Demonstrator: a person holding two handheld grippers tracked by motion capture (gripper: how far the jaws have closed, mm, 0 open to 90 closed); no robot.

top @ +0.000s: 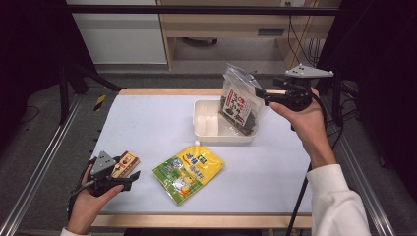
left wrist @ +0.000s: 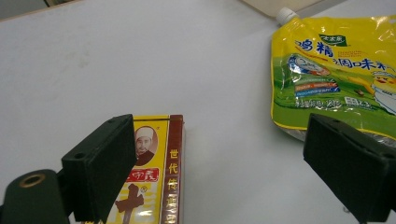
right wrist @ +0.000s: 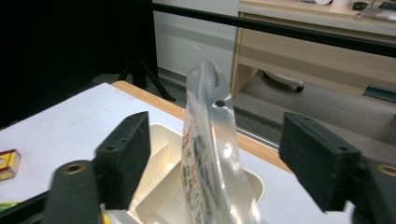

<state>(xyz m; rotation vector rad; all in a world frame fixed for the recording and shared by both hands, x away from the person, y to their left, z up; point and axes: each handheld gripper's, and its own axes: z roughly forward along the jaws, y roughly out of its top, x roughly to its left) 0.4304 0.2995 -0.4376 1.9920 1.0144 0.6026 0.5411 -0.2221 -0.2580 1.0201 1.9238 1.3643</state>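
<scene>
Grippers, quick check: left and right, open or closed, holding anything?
Left gripper: open, holding nothing.
Right gripper: open; the clear seaweed bag stands between its jaws, unclamped.

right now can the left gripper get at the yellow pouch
Probably yes. The left gripper has its jaws open, and bare table separates it from the yellow pouch. The small box lies beside the gripper, not across the way.
</scene>
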